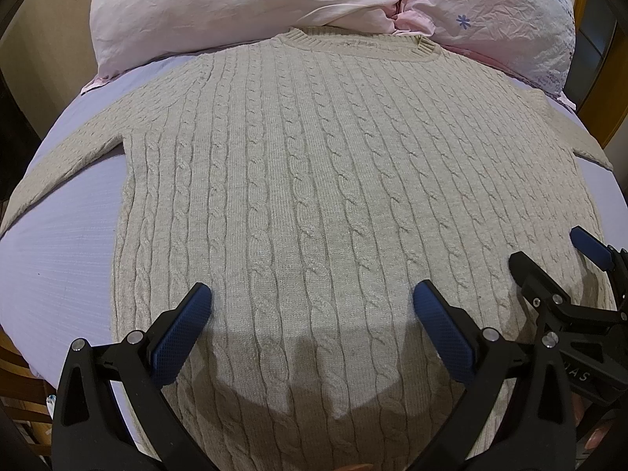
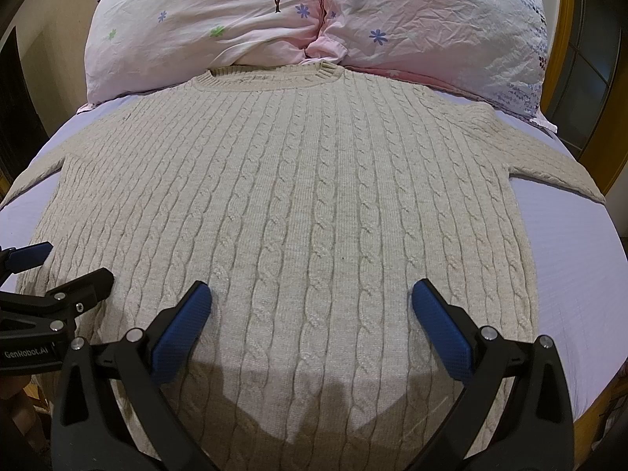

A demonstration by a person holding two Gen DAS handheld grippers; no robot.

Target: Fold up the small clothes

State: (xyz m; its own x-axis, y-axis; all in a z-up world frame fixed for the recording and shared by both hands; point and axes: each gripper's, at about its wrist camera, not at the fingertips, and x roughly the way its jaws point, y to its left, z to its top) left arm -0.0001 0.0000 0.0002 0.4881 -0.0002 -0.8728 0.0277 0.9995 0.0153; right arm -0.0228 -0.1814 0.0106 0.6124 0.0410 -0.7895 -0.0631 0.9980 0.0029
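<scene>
- Sweater (image 1: 314,180): a beige cable-knit pullover lying flat and face up on the bed (image 1: 59,259), which has a pale lilac sheet. Its ribbed collar (image 1: 361,45) points away from the cameras and touches the pink floral pillows (image 1: 235,4) at the head of the bed.
- Both sleeves are spread outward. The left sleeve (image 1: 55,165) runs off toward the bed's left edge, and the right sleeve (image 2: 549,168) stretches toward the right edge.
- The body looks smooth, with no crease, tuck or doubled layer visible in either view. The hem lies near the cameras, under the shadows of the tools, and its edge is not clearly seen.
- Left tongs (image 1: 312,314): spread wide, blue pads well apart, holding nothing, hovering over the lower left part of the sweater's body.
- Right tongs (image 2: 312,312): likewise spread wide and empty, over the lower right part of the body. Whether either pair touches the knit cannot be told.
- The two tools sit just beside each other; each shows at the edge of the other's view.
- Progress, as a judgement: the garment is laid out and flattened, but no fold has been made yet. Bringing in the sleeves and sides and doubling the body all remain, so the task is at its very start.
</scene>
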